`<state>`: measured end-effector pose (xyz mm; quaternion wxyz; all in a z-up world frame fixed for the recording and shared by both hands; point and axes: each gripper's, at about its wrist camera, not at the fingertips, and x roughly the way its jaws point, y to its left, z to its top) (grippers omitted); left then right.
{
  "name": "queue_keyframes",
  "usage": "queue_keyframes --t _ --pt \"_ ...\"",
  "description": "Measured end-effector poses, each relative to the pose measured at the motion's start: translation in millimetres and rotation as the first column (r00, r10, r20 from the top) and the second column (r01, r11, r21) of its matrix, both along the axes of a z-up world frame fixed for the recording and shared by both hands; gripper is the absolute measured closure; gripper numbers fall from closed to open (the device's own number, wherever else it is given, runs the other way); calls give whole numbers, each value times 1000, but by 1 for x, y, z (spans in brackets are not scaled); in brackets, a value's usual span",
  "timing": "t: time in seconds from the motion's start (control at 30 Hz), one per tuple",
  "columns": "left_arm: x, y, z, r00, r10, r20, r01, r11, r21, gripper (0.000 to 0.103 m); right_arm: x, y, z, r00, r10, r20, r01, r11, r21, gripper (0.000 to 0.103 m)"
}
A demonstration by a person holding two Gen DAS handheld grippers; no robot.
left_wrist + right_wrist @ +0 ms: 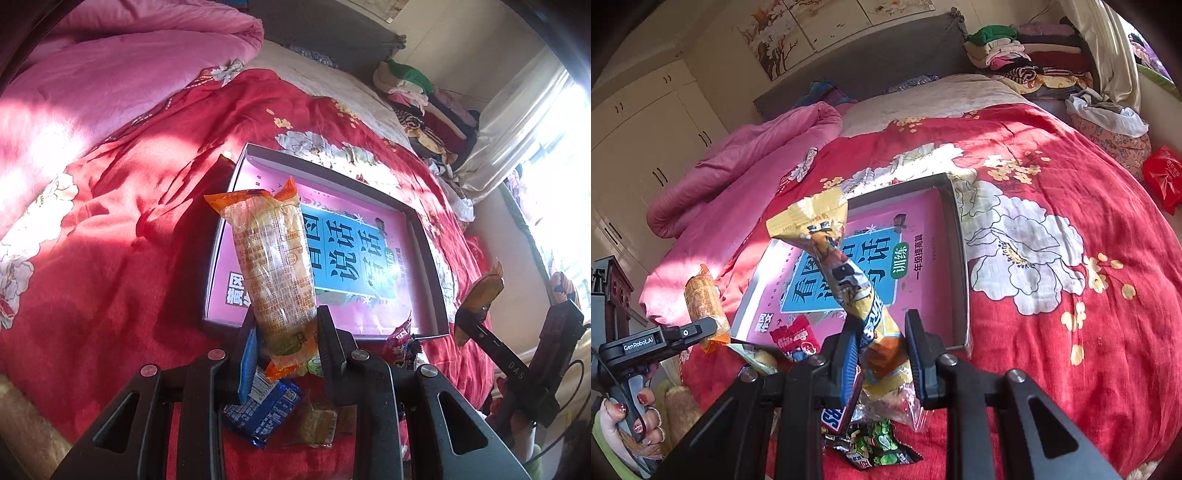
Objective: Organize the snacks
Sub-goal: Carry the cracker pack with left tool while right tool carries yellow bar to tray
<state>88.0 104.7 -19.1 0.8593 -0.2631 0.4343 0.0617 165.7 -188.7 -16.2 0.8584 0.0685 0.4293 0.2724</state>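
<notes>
My left gripper (284, 332) is clamped on a long snack in a clear wrapper with orange ends (275, 273); the two pads press its lower part and the rest stands up, leaning a little toward the pink quilt. My right gripper (882, 339) is clamped on a yellow snack packet with cartoon print (849, 280), which also rises up and away from the fingers, its flat sealed end on top.

Just under my left fingers lie more snacks on the red flowered bedspread (129, 229): a blue packet (262, 410) and a small pale wrapped cake (317, 424). Under my right fingers lie a dark packet with green pictures (879, 446), a clear crumpled wrapper (901, 406) and, a bit further, a red and white packet (794, 339) resting at the near edge of the tray.

Beyond both held snacks sits the shallow grey box tray (428, 243), near the middle of the bed, with a pink book cover with a blue title panel (351, 254) filling its bottom. No snack lies inside it, as far as I can see.

Further away, a rolled pink quilt (738, 177) lies along the left edge of the bed, and folded clothes (1027, 62) are piled at the far right corner near the curtain. A red bag (1163, 177) lies by the right edge.
</notes>
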Motion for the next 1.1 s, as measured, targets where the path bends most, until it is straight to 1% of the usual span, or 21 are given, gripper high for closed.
queue_keyframes --t 0.13,0.33,0.5,0.7,0.93,1.1 --pt "10 2 -1 1000 -21 9 20 999 25 73 9 6 -3 1000 -13 -5 13 1000 -10 78" --pt "22 5 -11 999 -46 12 46 999 25 73 22 8 -14 999 -43 -29 42 998 -37 78" --pt "31 8 -20 999 -34 -9 35 998 53 73 28 6 -20 997 -61 -38 59 997 -53 78" --pt "42 4 -28 998 -48 -29 51 989 138 73 35 9 -24 997 -62 -41 59 996 -68 78" --pt "53 0 -41 996 -79 -48 85 987 137 73 42 16 -30 997 -67 -44 62 992 -107 78" --pt "59 -5 -51 993 -88 -75 99 981 168 73 46 20 -38 996 -68 -58 60 988 -139 78"
